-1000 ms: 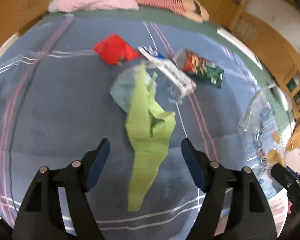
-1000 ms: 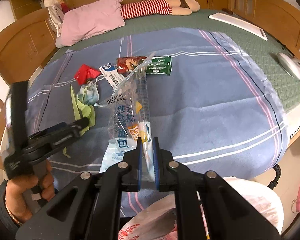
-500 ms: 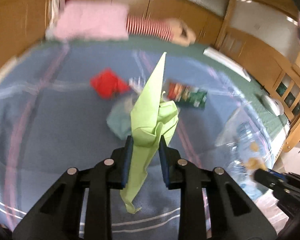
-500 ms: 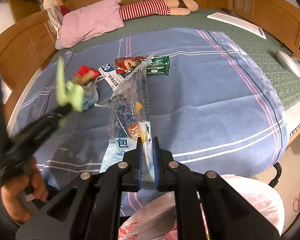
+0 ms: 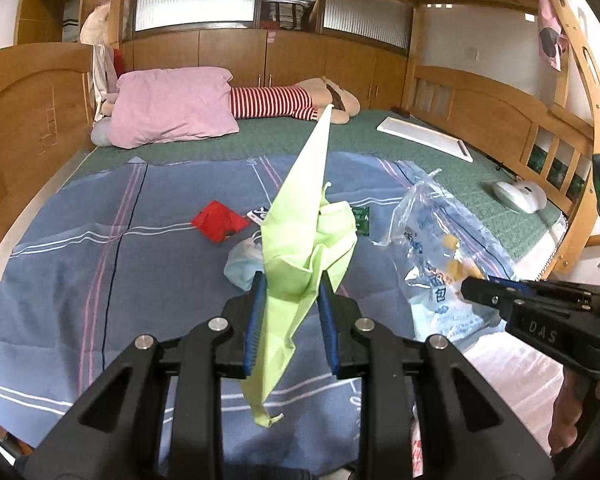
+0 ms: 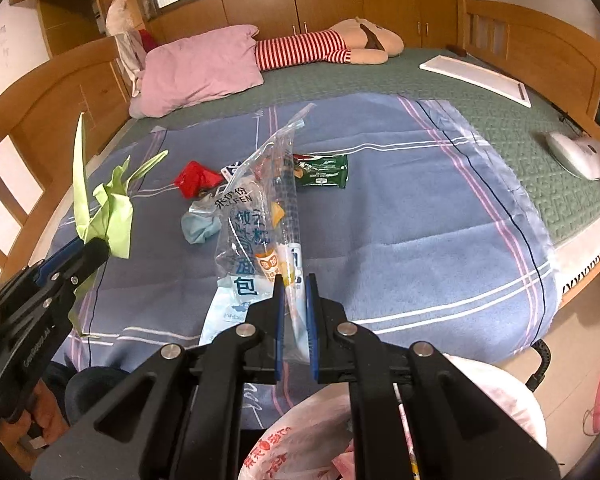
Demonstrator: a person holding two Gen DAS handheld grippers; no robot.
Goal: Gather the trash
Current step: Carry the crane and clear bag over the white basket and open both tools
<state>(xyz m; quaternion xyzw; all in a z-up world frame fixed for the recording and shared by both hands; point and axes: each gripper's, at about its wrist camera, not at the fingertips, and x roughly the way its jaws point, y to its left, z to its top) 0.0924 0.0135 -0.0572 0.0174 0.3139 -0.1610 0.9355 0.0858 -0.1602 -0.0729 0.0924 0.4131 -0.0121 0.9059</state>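
My left gripper is shut on a crumpled green paper and holds it up above the blue blanket; the paper also shows in the right wrist view. My right gripper is shut on a clear plastic bread bag, which also shows in the left wrist view. On the blanket lie a red wrapper, a crumpled light-blue mask and a green snack packet. A white trash bag sits below my right gripper.
A pink pillow and a striped plush doll lie at the bed's far end. A white board and a white device lie on the green mat at right. Wooden bed rails surround the bed.
My left gripper closed on the green paper and lifted it off the blanket. My right gripper stayed shut on the plastic bag, nearly still.
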